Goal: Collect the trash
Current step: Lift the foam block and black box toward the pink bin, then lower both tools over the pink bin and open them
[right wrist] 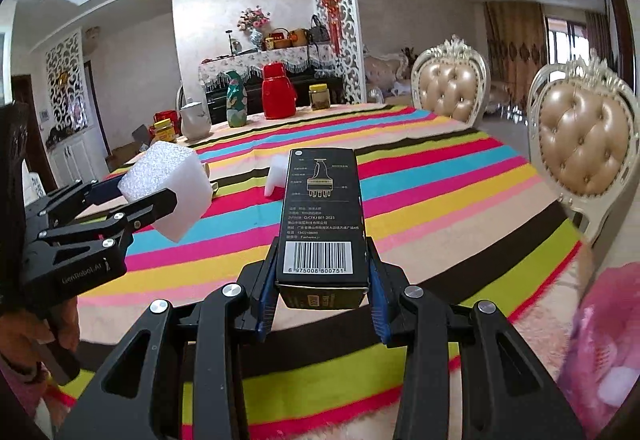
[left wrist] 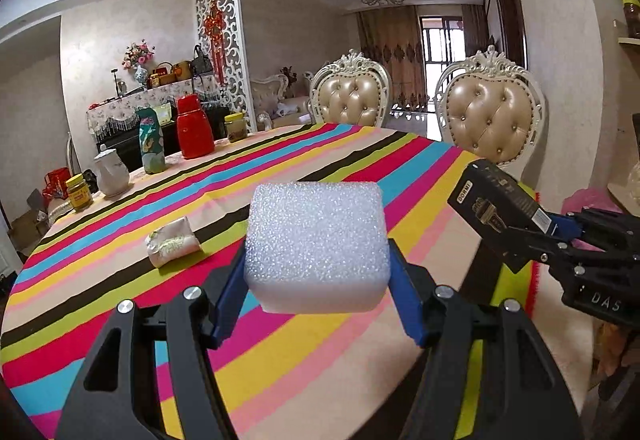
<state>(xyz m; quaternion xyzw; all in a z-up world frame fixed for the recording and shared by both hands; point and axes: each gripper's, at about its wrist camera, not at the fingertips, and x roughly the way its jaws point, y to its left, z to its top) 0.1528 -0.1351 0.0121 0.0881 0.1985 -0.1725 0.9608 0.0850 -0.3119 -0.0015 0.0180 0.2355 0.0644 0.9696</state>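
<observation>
Left gripper point(left wrist: 316, 272) pinching a white foam block point(left wrist: 317, 244) between its blue pads, lifted clear of the striped tablecloth point(left wrist: 328, 160). Block roughly cubic, no marked long axis, broad face turned toward the left wrist camera. In the right wrist view, same block point(right wrist: 168, 188) at 9 o'clock, tilted, one corner dipping toward the cloth.

Right gripper point(right wrist: 322, 304) clamped on a black carton point(right wrist: 322, 208), fingers pressed against its two long sides near the barcode end. Long axis running straight out along the fingers, toward 12 o'clock in the right wrist view, far end aimed at the red thermos point(right wrist: 278, 92) side of the table, printed face up. In the left wrist view, same carton point(left wrist: 496, 204) at 3 o'clock, free end pointing up toward 10 o'clock, held above the table edge.

Crumpled pale wrapper point(left wrist: 173, 246) lying on the cloth at 9 o'clock in the left wrist view, well apart from both tools. Small white item point(right wrist: 276, 174) on the cloth just left of the carton's far end; cannot tell what it is. Pink bag point(right wrist: 604, 344) blurred at 4 o'clock in the right wrist view. Two padded chairs point(left wrist: 490, 112) beyond the far edge.
</observation>
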